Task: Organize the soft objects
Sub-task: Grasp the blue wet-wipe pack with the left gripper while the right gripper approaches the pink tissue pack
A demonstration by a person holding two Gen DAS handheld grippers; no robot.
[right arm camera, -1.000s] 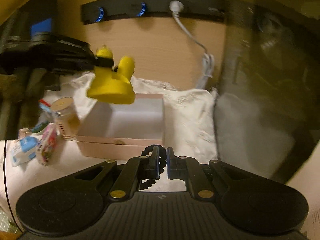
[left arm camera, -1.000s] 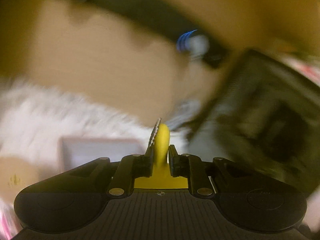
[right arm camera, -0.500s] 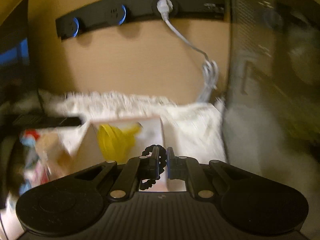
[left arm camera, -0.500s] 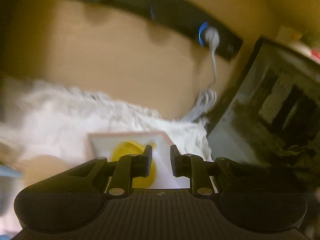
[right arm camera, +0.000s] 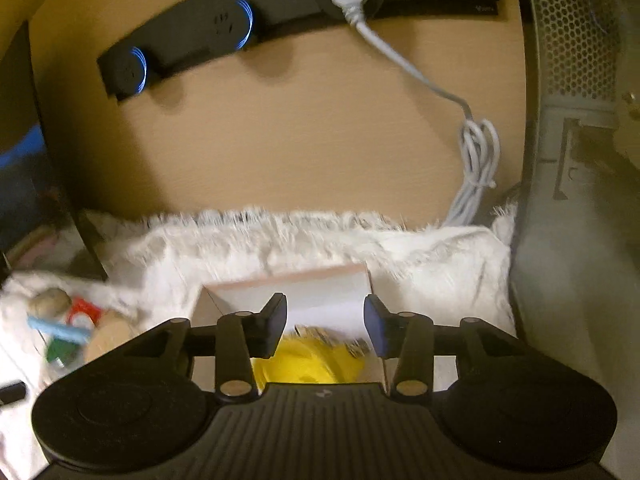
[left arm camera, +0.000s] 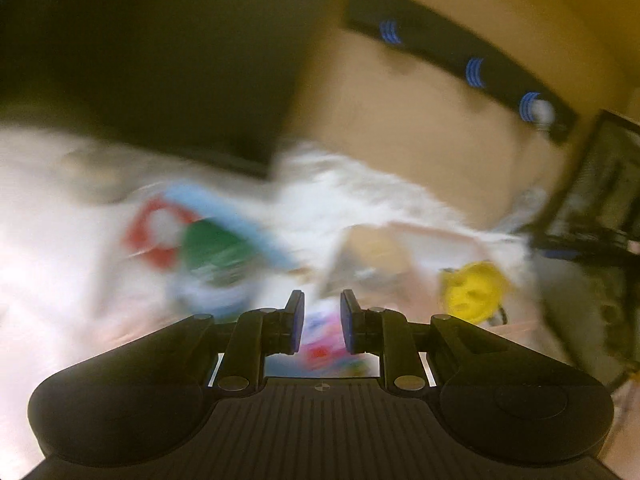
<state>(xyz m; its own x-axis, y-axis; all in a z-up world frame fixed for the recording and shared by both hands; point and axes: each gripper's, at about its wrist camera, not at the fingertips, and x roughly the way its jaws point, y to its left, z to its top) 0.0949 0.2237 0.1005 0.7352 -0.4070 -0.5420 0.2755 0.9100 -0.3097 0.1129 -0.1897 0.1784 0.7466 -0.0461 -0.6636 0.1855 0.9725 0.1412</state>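
Observation:
A yellow soft duck toy (right arm camera: 308, 362) lies in the pale pink box (right arm camera: 320, 280), with a dark blurred thing (right arm camera: 332, 340) on top of it that I cannot make out. My right gripper (right arm camera: 326, 328) is open and empty just above the box. In the blurred left wrist view the duck (left arm camera: 472, 292) sits in the box (left arm camera: 400, 236) at the right. My left gripper (left arm camera: 320, 320) is open and empty over a colourful soft packet (left arm camera: 324, 348) left of the box.
A white fluffy cloth (right arm camera: 280, 240) covers the table. Colourful packets (left arm camera: 188, 240) and a round jar (right arm camera: 106, 340) lie left of the box. A black power strip (right arm camera: 248, 24) with a white cable (right arm camera: 472, 152) is on the wall. A dark mesh case (right arm camera: 580, 160) stands at the right.
The left gripper dropped the duck into the box and swung left over the packets. The right gripper opened, letting go of the black hair tie over the box.

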